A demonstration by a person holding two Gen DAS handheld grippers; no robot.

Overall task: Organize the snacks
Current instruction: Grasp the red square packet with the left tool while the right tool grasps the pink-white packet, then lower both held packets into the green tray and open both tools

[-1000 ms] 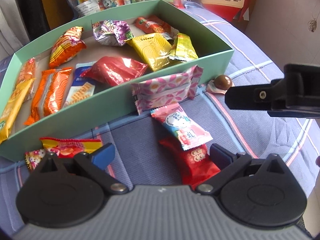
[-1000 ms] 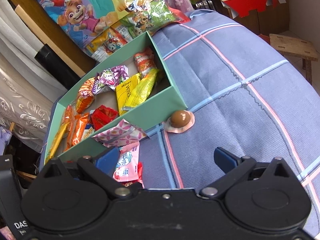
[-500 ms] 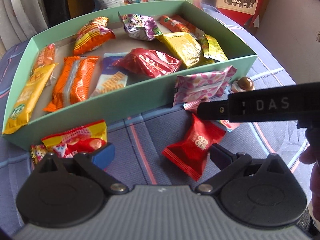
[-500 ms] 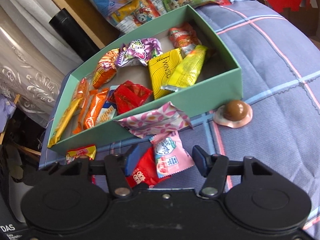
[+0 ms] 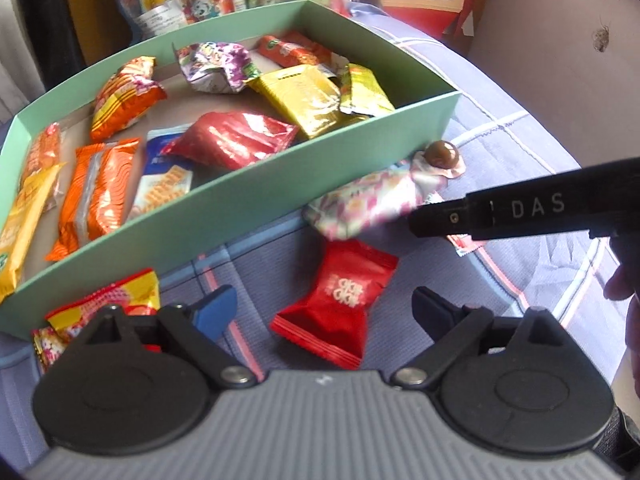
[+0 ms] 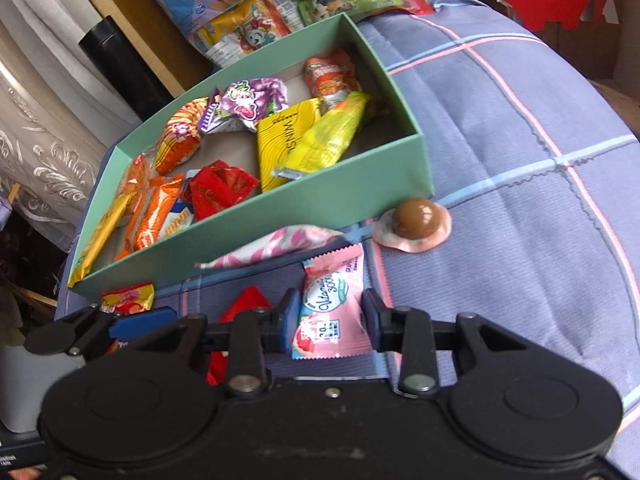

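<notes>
Right gripper (image 6: 330,322) closing on pink sachet (image 6: 330,312) just in front of green box (image 6: 280,216) near wall; pads flank sachet, not yet pressing. I keep the pinch centred on the wrapper and lift only after firm contact. Left gripper (image 5: 324,312) closing but wide, nothing pinched, over red packet (image 5: 340,296) in front of box. Chocolate ball (image 6: 412,218) by box corner, floral packet (image 6: 276,246) against wall: avoid nudging.

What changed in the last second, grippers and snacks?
The right gripper swung from the bare cloth over to the pink snack packet, and its jaws are closing with the packet between them. The left gripper came to frame the red packet, its jaws closing slightly, no contact yet. The green box, its contents and the chocolate ball stayed put.
</notes>
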